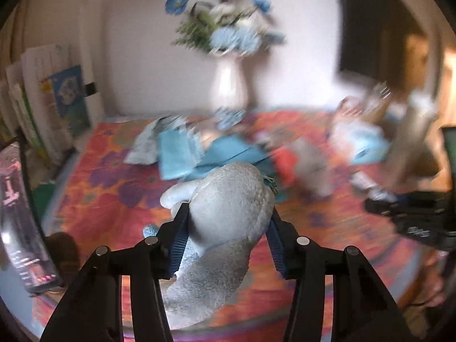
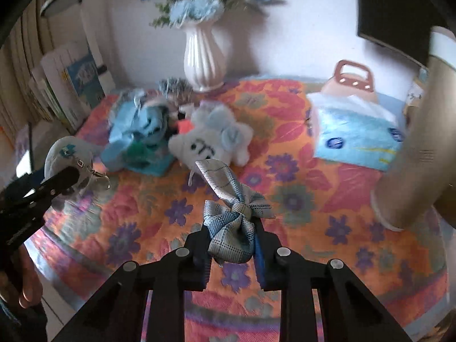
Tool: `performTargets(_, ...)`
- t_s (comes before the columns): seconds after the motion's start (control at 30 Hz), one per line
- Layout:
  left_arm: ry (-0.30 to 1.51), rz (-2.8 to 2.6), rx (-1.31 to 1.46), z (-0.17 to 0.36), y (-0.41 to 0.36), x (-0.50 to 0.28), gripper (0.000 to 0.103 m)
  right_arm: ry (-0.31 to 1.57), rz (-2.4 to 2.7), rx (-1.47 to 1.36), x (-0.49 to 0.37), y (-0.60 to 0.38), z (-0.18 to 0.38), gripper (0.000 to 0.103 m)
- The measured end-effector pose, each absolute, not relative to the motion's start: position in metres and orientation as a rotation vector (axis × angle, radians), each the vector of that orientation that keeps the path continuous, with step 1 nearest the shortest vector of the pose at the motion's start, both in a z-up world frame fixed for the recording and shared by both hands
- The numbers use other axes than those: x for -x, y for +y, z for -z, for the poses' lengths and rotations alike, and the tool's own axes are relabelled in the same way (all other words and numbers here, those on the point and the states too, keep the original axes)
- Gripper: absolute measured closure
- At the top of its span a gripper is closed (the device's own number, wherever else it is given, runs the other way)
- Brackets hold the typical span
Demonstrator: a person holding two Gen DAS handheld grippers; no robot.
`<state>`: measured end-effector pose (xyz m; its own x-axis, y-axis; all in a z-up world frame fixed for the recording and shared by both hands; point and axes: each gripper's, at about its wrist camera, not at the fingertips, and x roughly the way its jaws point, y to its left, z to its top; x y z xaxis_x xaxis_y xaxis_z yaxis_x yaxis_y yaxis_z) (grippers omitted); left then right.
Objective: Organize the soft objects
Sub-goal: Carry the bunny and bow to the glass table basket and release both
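Both grippers loaded, soft goods up!
Left gripper (image 1: 228, 222) squeezes the squashy grey plush (image 1: 228, 199); right gripper (image 2: 232, 236) pinches the limp plaid bow (image 2: 230, 222) at its knot, twelve o'clock.

So I count two plush toys (image 2: 211, 139) (image 1: 225, 216), one plaid bow (image 2: 230, 222), one vase (image 2: 203, 57), one tissue pack (image 2: 356, 131), and my two grippers (image 1: 228, 213) (image 2: 232, 228).

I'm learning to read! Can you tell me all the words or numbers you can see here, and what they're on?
No text here can be read for sure.
Blue tissue pack: round dark logo, too blurred.
White plush toy: dark stitched marks, perhaps a face, not clear letters.
Books by the wall: cover print too blurred.
Dark object at left: pink marks, unreadable.
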<state>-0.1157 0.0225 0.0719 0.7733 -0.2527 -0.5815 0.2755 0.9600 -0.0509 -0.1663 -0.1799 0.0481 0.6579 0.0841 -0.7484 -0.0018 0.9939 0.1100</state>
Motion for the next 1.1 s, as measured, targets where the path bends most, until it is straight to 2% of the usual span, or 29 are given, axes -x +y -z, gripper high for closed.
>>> performTargets(0.3,0.566,0.496,-0.016,-0.109,-0.039,0.143,0.055,0.842,0.037,-0.225,0.206,-0.241,-0.075,0.080)
performTargets(0.6,0.603,0.837,-0.128,-0.114,-0.176,0.166,0.055,0.854,0.195,-0.257,0.268,-0.333,-0.096,0.080)
performTargets(0.87,0.574,1.048,-0.226,-0.130,-0.299,0.178,0.055,0.753,0.349,-0.361,0.313,-0.419,-0.127,0.080)
performTargets(1.1,0.515,0.974,-0.251,-0.150,-0.379,0.171,0.055,0.651,0.475,-0.429,0.308,-0.490,-0.156,0.080)
